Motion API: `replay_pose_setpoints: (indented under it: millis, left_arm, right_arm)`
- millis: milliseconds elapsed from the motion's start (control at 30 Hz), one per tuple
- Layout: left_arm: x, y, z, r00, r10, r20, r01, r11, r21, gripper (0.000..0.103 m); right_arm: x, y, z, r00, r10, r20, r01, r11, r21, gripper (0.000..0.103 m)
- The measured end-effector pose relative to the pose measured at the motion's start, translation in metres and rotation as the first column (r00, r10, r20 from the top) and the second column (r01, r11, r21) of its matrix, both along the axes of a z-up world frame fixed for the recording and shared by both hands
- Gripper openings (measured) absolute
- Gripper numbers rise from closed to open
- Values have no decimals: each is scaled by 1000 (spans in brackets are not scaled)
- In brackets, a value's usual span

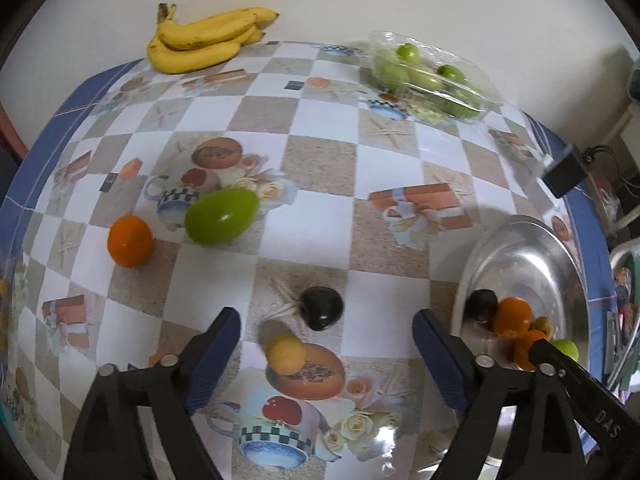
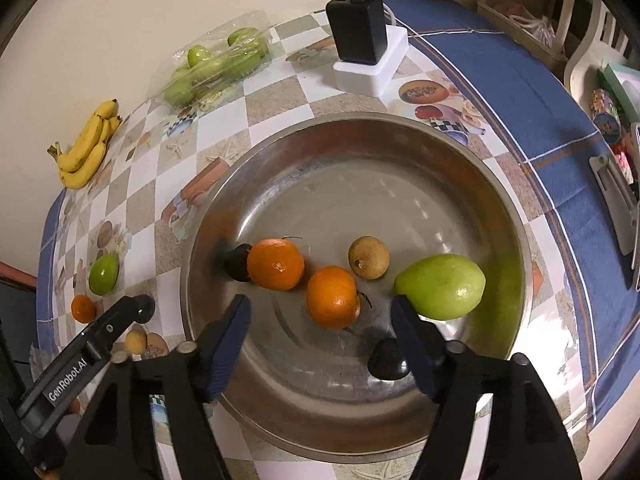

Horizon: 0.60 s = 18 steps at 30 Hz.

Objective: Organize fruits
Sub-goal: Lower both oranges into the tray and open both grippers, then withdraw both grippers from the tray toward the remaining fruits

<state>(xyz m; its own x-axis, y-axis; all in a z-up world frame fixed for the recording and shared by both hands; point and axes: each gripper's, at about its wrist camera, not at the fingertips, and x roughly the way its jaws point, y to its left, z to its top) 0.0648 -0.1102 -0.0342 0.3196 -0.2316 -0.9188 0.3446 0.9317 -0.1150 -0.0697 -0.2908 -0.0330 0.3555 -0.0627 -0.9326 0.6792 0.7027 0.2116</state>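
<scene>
Roughly halfway, by my count.
Left on cloth: I see an orange (image 1: 130,241), a green fruit (image 1: 221,216), a small yellow fruit (image 1: 285,356) and a dark plum (image 1: 322,307) on the table (image 1: 320,168).
Left gripper (image 1: 326,354): jaws wide, empty, straddling the yellow fruit, tipped steeply down.
Done: the steel bowl (image 2: 400,128) holds two oranges, a brownish fruit, a green fruit, two dark ones.
Right gripper (image 2: 322,340): I hold it over the bowl, jaws apart, gripping nothing.

The big round shiny metal bowl (image 2: 400,148) holds two oranges (image 2: 275,264), a green mango (image 2: 442,286), a small brown fruit (image 2: 368,257) and two dark plums (image 2: 387,360) — more fruit lies outside on the table.
</scene>
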Motion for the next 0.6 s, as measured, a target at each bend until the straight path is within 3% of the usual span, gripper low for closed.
replay_pose_setpoints:
  millis: [200, 300, 467, 600]
  left_arm:
    - [2, 5, 0, 1000, 21, 19, -22, 1000, 10, 102]
    - [4, 8, 1, 999, 31, 27, -31, 999, 11, 103]
    - [5, 10, 2, 998, 37, 44, -37, 999, 20, 103]
    - [7, 12, 1, 998, 33, 47, -35, 999, 29, 103]
  right_arm:
    - [2, 2, -2, 1000, 12, -19, -12, 1000, -20, 78]
    - [3, 2, -1, 1000, 15, -21, -16, 999, -31, 86]
    - [4, 4, -1, 999, 25, -22, -26, 998, -50, 86]
    - [6, 7, -1, 999, 34, -39, -37, 996, -85, 103]
